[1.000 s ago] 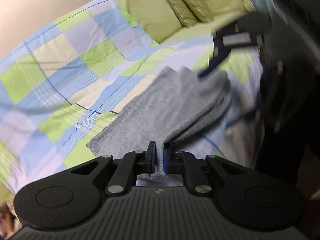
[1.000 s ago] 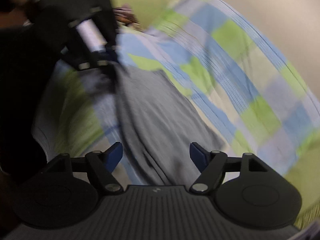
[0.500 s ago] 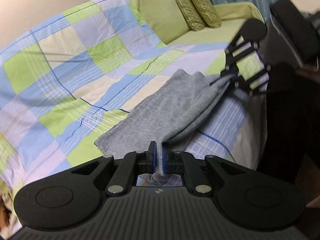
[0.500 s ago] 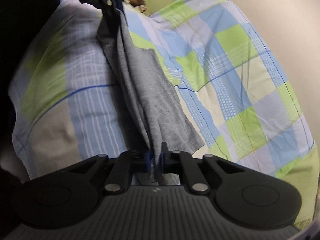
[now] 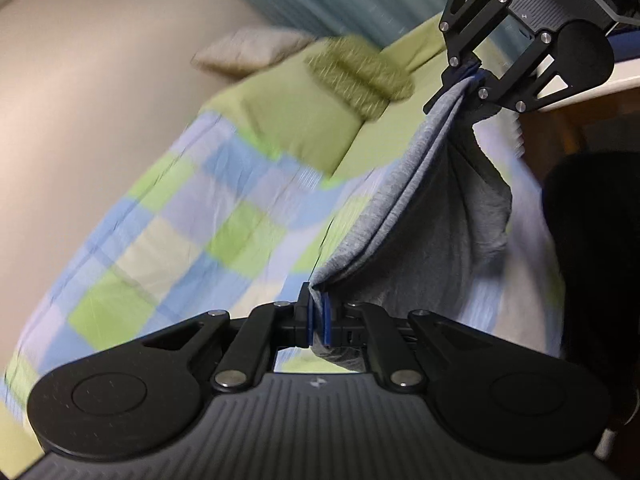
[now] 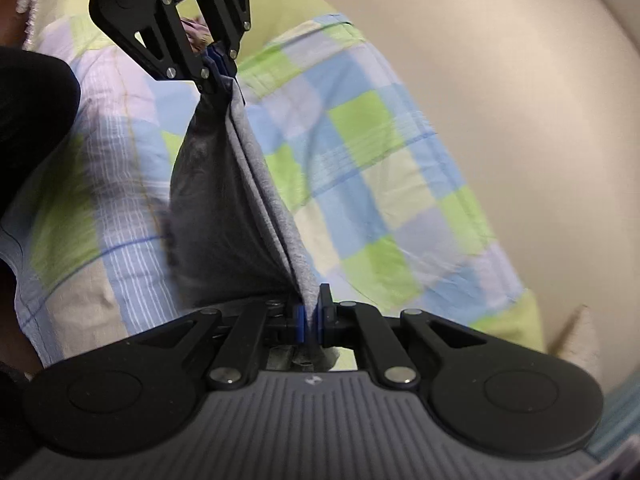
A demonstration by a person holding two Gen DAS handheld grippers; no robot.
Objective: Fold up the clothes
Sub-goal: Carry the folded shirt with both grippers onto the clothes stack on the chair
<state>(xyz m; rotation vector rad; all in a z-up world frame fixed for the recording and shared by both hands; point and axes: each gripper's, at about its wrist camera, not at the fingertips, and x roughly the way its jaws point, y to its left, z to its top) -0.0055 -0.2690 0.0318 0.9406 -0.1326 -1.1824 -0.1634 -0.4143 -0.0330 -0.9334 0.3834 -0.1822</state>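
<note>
A grey folded garment (image 5: 432,216) hangs stretched between both grippers above the bed. My left gripper (image 5: 318,316) is shut on one end of its top edge. My right gripper (image 6: 309,318) is shut on the other end. In the left wrist view the right gripper (image 5: 472,74) pinches the cloth at the upper right. Seen from the right wrist, the left gripper (image 6: 218,66) clamps the grey garment (image 6: 224,200) at the upper left. The cloth sags loosely below the taut edge.
A checked blue, green and white bedspread (image 5: 168,240) covers the bed under the garment. Green pillows (image 5: 356,72) and a beige pillow (image 5: 248,48) lie at the head by a teal curtain. A cream wall (image 6: 500,100) runs alongside. A person's dark clothing (image 5: 592,260) is at the bed's edge.
The right gripper closed on the garment's end a second ago. Both grippers have since risen, lifting the grey cloth off the bedspread so it hangs between them.
</note>
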